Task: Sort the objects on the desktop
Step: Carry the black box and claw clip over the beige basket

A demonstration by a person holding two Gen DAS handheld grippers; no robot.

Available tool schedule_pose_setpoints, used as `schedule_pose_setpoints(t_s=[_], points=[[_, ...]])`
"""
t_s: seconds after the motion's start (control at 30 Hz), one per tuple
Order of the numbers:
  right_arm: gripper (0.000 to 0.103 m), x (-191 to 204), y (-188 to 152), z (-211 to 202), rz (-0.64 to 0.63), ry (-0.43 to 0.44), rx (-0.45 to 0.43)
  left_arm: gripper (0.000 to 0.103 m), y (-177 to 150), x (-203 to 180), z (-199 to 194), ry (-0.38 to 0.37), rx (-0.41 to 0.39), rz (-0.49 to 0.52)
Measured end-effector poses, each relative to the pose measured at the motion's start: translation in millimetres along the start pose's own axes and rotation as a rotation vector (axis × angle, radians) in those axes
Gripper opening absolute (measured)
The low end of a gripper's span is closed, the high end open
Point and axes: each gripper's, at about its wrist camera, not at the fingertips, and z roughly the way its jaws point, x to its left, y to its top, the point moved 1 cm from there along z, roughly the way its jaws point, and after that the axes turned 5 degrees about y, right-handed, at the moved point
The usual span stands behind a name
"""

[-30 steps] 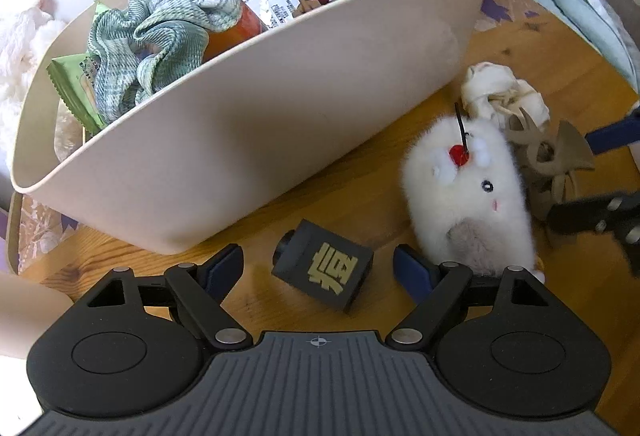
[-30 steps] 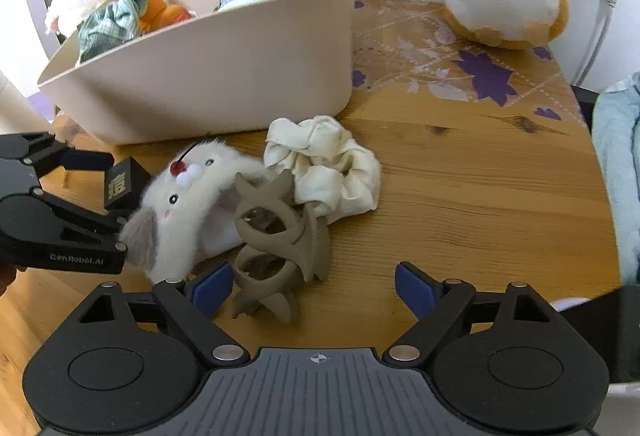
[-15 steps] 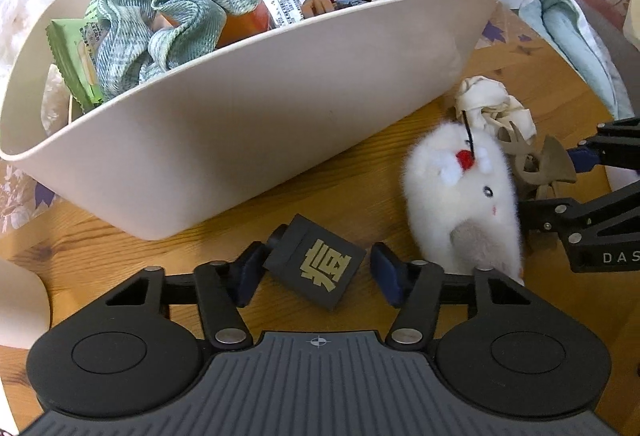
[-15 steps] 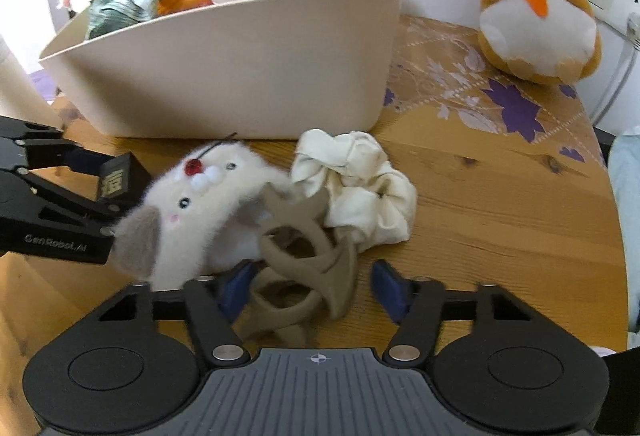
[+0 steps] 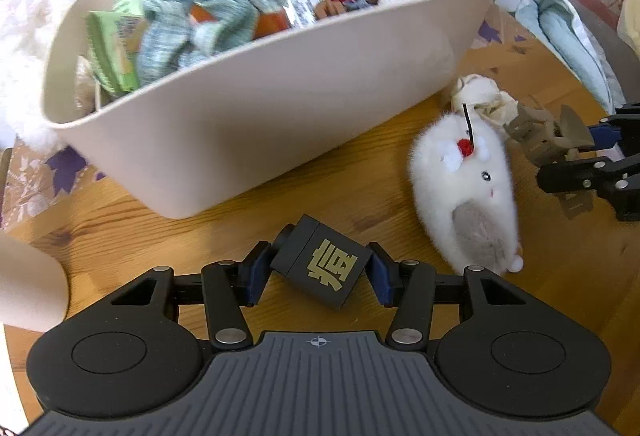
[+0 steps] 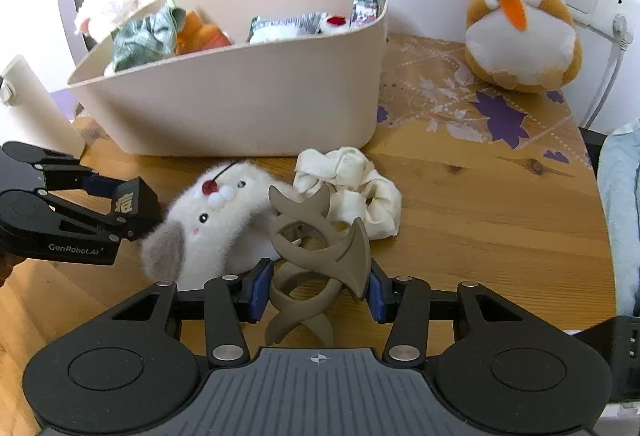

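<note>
My left gripper (image 5: 318, 274) is shut on a small black box with a gold character (image 5: 320, 256), just above the wooden table in front of the beige bin (image 5: 280, 107). My right gripper (image 6: 316, 288) has its jaws closing on a brown hair claw (image 6: 320, 236), with both blue pads against the claw's sides. A white furry plush toy (image 6: 224, 211) lies between the two grippers, and a cream scrunchie (image 6: 352, 179) lies behind the claw. In the right wrist view the left gripper (image 6: 116, 203) holds the box at the far left.
The bin holds a green checked cloth (image 5: 208, 7), snack packets and small toys. An orange hamster plush (image 6: 520, 23) sits at the back right by a wall socket and cable. A light blue cloth (image 5: 568, 35) hangs at the table's right edge. A beige object (image 5: 28, 284) stands at the left.
Both grippers' jaws have closed in from wide open: the left onto the black box, the right onto the hair claw. The claw now stands tilted up between the right pads.
</note>
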Motion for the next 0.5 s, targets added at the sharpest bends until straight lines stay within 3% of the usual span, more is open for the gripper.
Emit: schedule_pose_setpoints(t_s=[0.5], points=[[0.045,-4,33,-47,0.055,-0.018,-0.138,0.052,8,33,-64,-0.013,-0.143,-0.044]])
